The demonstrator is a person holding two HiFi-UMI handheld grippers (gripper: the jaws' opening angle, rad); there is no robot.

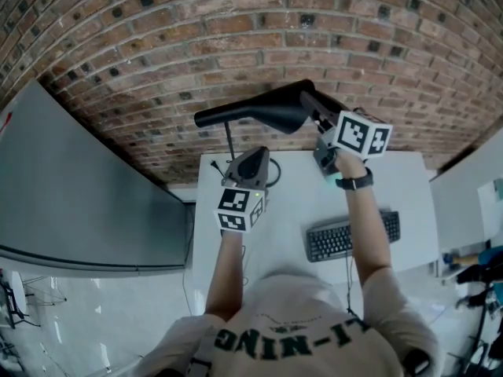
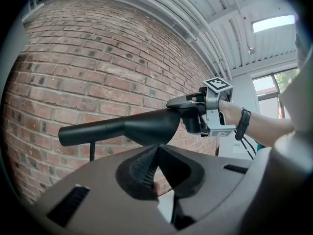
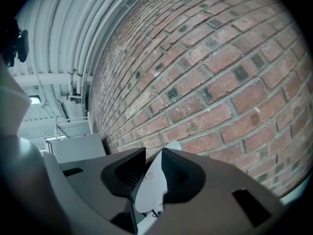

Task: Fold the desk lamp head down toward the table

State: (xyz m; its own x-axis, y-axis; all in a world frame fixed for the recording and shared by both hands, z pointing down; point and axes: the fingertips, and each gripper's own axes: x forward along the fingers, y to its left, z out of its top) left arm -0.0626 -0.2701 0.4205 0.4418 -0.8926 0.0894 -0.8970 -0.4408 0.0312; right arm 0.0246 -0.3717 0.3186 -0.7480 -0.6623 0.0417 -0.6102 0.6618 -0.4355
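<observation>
Your right gripper (image 1: pixel 321 124) was clamped on the wide right end of the lamp head (image 1: pixel 263 108). In the right gripper view both pads sat against a thin pale plate (image 3: pixel 152 182) of that head, which stood on edge between the jaws. Your left gripper (image 1: pixel 253 165) had its jaws drawn together, tips meeting, with nothing between them. It hung level over the far part of the table (image 1: pixel 299 203), near the lamp's thin stem (image 1: pixel 230 141) but apart from it; in the left gripper view the stem showed to the left of the jaws. The lamp head was black, long and tapered, and it lay about level, high over the table's far edge, in front of the brick wall (image 1: pixel 236 38). Its narrow end pointed left and its flared end right, into your right gripper. The stem rose upright beneath the narrow half. A keyboard (image 1: pixel 351 236) lay nearer to you, on the right of the table
</observation>
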